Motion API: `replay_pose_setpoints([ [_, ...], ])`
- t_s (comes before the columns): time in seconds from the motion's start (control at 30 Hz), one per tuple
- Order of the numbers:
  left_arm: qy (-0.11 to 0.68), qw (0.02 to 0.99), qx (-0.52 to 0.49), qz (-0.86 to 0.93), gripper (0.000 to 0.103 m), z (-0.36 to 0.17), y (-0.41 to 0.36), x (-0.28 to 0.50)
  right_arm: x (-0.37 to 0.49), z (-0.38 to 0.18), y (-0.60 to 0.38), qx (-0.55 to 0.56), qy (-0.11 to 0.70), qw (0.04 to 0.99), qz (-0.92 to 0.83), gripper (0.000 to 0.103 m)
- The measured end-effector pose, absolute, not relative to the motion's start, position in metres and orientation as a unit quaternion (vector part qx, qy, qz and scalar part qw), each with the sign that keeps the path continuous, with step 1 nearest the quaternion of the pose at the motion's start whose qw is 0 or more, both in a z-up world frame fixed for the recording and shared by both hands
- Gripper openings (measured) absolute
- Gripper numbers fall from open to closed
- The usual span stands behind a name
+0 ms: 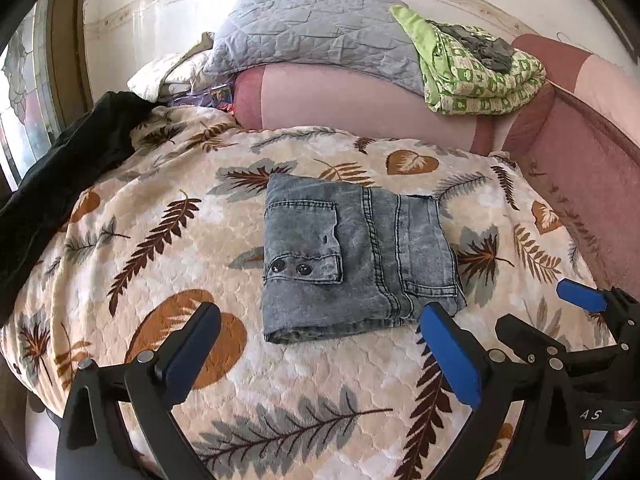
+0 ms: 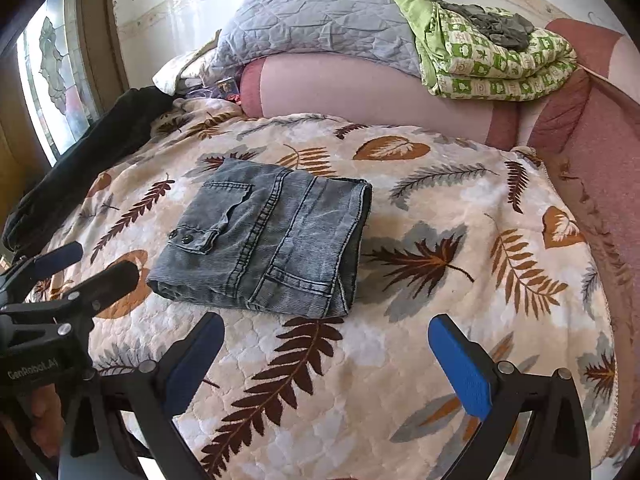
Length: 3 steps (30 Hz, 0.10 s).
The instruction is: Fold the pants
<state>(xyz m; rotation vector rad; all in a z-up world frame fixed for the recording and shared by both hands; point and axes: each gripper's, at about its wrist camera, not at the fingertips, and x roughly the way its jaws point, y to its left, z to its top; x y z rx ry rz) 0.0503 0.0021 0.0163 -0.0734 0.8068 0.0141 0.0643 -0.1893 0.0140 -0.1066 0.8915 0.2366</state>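
Both sets of jaws stand spread wide with nothing between them; my left gripper (image 1: 320, 344) hovers over the near part of the blanket (image 1: 168, 216), its right blue pad just beside the near right corner of the jeans (image 1: 356, 256), though I cannot tell whether it touches; my right gripper (image 2: 326, 360) hangs to the right of it, near the same edge, pads clear of the cloth.

Going left to right: at the far left a window (image 2: 52, 76) with patterned glass; below it a black cloth (image 1: 60, 176) draped along the left edge of the bed; then the leaf-patterned blanket spread across the middle; on it, roughly centred, the jeans lie folded into a compact rectangle, button flap and pocket seams facing up, the thick fold at the near edge; from the right wrist view they sit left of centre, just beyond the left gripper's fingers.

Farther back, a pink bolster (image 1: 360, 104) runs across the bed; a grey quilted pillow (image 1: 304, 28) rests on it; to the right a green patterned blanket (image 1: 480, 76) sits folded, with a small grey item on top; at the far right, a pink padded bed frame (image 1: 592, 168) curves along the edge.
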Motion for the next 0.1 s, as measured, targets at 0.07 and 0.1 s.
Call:
replay_pose_setpoints([
  [0.07, 0.392, 0.919, -0.034, 0.01, 0.1, 0.0158, 0.0021, 0.053, 0.0647, 0.0137, -0.1902, -0.049, 0.43, 0.894, 0.112, 0.103],
  [0.1, 0.393, 0.919, -0.034, 0.012, 0.1, 0.0157, 0.0022, 0.0548, 0.0653, 0.0133, -0.1908, -0.049, 0.431, 0.894, 0.111, 0.103],
])
